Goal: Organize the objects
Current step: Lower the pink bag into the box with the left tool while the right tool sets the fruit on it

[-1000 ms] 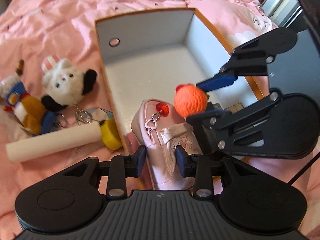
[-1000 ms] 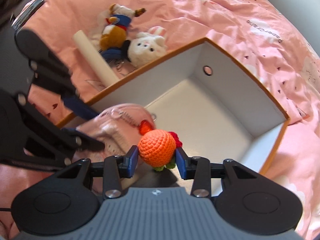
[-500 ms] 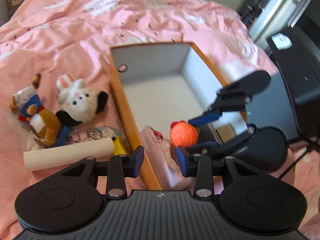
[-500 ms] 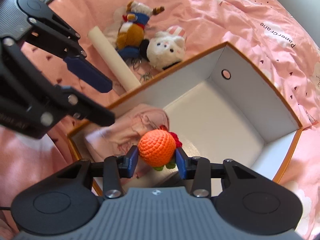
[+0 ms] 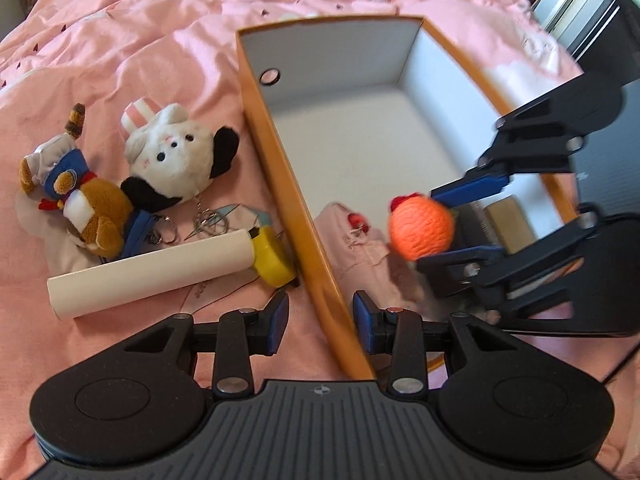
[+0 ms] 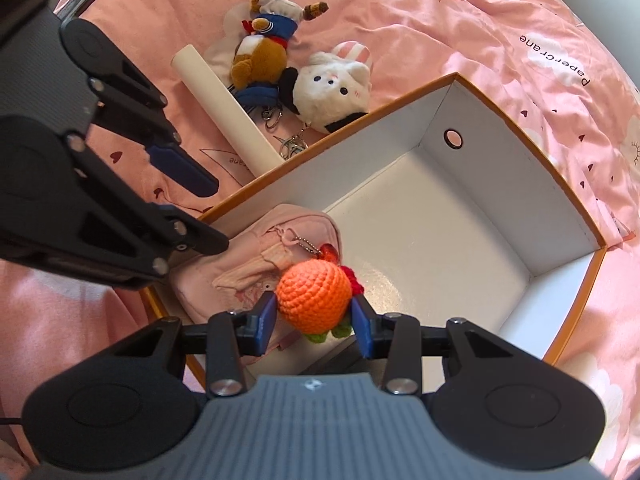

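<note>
Since the earlier frame, left gripper [image 5: 320, 316] has left the pink shoe [image 6: 256, 256] in the box's [image 6: 560, 184] near corner, jaws part-open and empty, astride its wall; right gripper [image 6: 314, 316] clamps the orange crochet ball [image 6: 314, 294] above the shoe.

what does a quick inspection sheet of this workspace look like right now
surface: pink bedspread
job's things: orange-edged box holds pink shoe; crochet orange over it
clutter: bear plush, white plush, white tube, yellow item beside box
grippers: left tongs open, empty, astride box wall; right tongs shut on crochet orange
cables: thin black lead at right edge
surroundings: dark furniture
</note>
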A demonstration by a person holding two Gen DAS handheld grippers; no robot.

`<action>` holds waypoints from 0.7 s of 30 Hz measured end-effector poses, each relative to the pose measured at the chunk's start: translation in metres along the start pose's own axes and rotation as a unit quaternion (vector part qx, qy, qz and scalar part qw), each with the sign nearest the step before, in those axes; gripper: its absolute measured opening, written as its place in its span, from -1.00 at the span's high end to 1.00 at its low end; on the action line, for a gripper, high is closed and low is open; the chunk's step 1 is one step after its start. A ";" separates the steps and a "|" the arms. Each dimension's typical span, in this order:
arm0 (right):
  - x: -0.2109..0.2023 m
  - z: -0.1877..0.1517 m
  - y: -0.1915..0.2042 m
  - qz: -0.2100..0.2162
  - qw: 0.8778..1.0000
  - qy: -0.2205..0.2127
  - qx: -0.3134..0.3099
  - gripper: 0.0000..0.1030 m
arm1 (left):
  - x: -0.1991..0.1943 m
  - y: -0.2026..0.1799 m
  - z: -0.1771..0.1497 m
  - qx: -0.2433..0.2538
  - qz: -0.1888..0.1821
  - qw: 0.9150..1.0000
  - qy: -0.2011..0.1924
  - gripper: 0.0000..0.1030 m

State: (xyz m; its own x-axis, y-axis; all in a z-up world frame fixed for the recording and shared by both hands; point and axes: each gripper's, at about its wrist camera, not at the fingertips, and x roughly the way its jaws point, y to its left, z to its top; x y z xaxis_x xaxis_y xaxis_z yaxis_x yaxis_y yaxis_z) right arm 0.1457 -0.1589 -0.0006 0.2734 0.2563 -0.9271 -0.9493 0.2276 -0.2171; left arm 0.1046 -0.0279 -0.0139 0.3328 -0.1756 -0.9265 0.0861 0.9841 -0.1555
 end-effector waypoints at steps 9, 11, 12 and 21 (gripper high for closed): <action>-0.001 0.006 -0.005 0.008 1.000 -0.008 0.010 0.18 | 0.015 -0.020 0.005 0.063 0.059 0.996 0.028 0.02; 0.002 0.006 -0.007 0.015 1.000 -0.007 0.018 0.18 | 0.018 -0.022 0.006 0.067 0.064 0.995 0.029 0.04; 0.004 0.005 -0.007 0.020 1.000 -0.006 0.022 0.18 | 0.019 -0.020 0.006 0.060 0.058 0.996 0.029 0.10; -0.002 0.003 -0.006 0.029 0.999 -0.007 0.028 0.19 | 0.032 -0.012 0.008 0.040 0.030 0.997 0.056 0.14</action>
State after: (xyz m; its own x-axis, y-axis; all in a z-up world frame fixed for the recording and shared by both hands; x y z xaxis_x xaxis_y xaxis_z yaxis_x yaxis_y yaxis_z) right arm 0.1512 -0.1582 0.0037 0.2202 0.2828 -0.9336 -0.9537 0.2635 -0.1451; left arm 0.1218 -0.0460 -0.0389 0.2320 -0.1083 -0.9667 0.1456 0.9865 -0.0756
